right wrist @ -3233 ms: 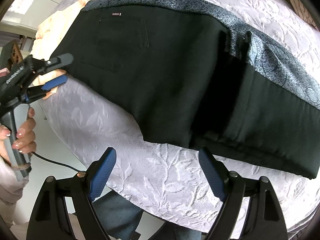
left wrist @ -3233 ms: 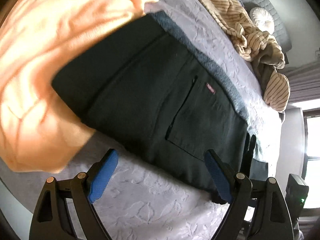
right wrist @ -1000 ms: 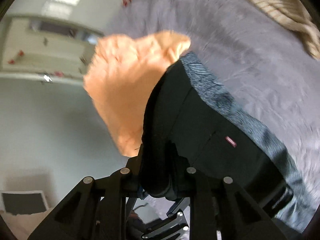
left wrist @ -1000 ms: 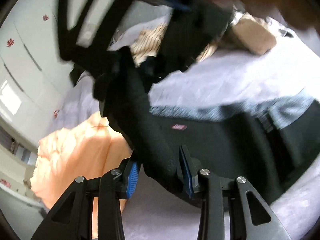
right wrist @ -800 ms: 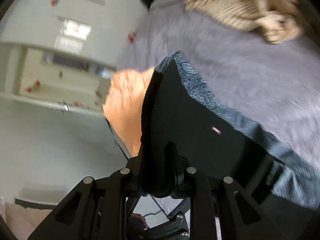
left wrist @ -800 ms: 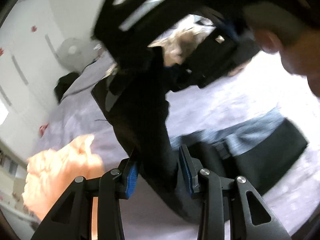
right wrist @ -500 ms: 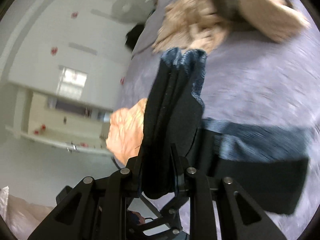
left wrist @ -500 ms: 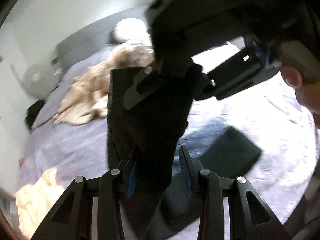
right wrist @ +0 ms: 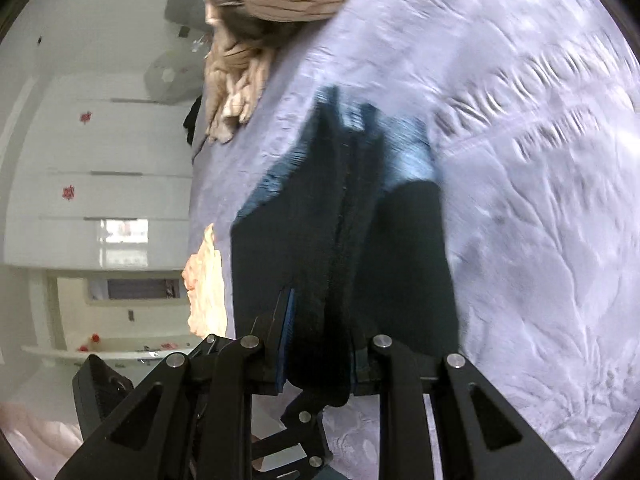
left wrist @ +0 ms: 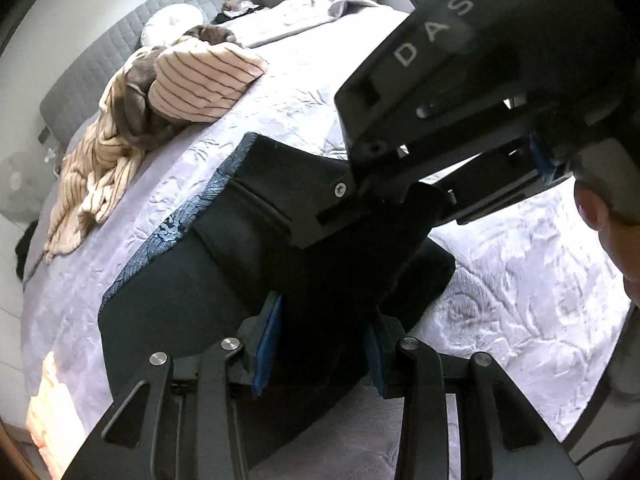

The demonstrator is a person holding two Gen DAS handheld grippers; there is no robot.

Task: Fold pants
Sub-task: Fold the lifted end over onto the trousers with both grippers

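The black pants (left wrist: 208, 280) with a blue patterned inner waistband lie partly folded on the lavender bedspread (left wrist: 520, 272). My left gripper (left wrist: 320, 344) is shut on a thick bunch of the pants' fabric. My right gripper (right wrist: 320, 344) is shut on the same folded edge of the pants (right wrist: 328, 240), and its black body (left wrist: 460, 92) fills the upper right of the left wrist view, right above the left gripper. The held layer hangs over the part of the pants lying on the bed.
A striped beige blanket (left wrist: 152, 96) is heaped toward the grey headboard (left wrist: 120, 44). An orange cloth (left wrist: 48, 420) lies at the bed's near left edge, also in the right wrist view (right wrist: 204, 280). White wardrobes (right wrist: 100, 160) stand beyond the bed.
Both grippers, shut on the pants' edge, have carried it up and over across the bed, folding the pants over themselves. The orange cloth has slid to the edge of view.
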